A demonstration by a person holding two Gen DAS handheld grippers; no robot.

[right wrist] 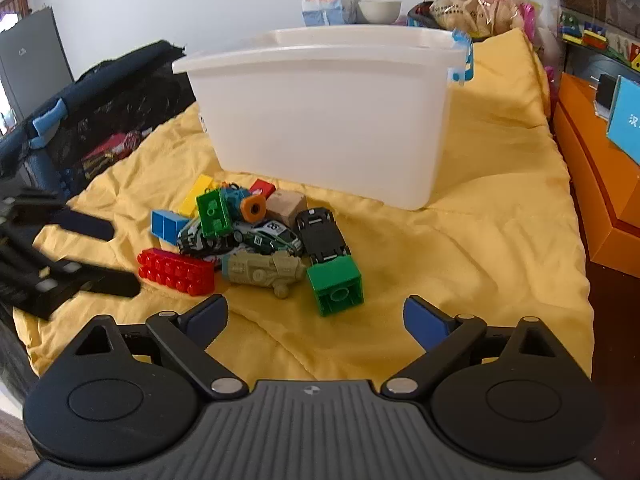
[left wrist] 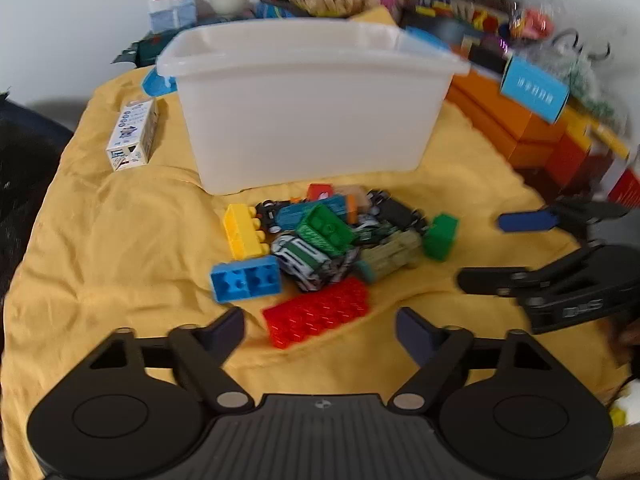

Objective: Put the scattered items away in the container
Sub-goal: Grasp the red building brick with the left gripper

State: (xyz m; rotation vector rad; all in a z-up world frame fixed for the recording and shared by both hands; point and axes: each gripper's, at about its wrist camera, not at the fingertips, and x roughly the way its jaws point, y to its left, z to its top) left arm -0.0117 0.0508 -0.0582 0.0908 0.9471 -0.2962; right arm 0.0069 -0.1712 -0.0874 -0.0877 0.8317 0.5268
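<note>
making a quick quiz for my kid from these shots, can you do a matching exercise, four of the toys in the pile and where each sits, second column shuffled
Things:
1. red flat brick
2. green square brick
3. black toy car
4. tan toy tank

Places, as the right wrist camera sees them:
A. upside down, between the pile and the white bin
B. near right corner of the pile
C. near left corner of the pile
D. between the red and green bricks

Pairs: 1-C, 2-B, 3-A, 4-D

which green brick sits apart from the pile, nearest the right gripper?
The green cube brick, lying hollow side out just ahead of the open right gripper. The other green brick rests on top of the pile.
</note>
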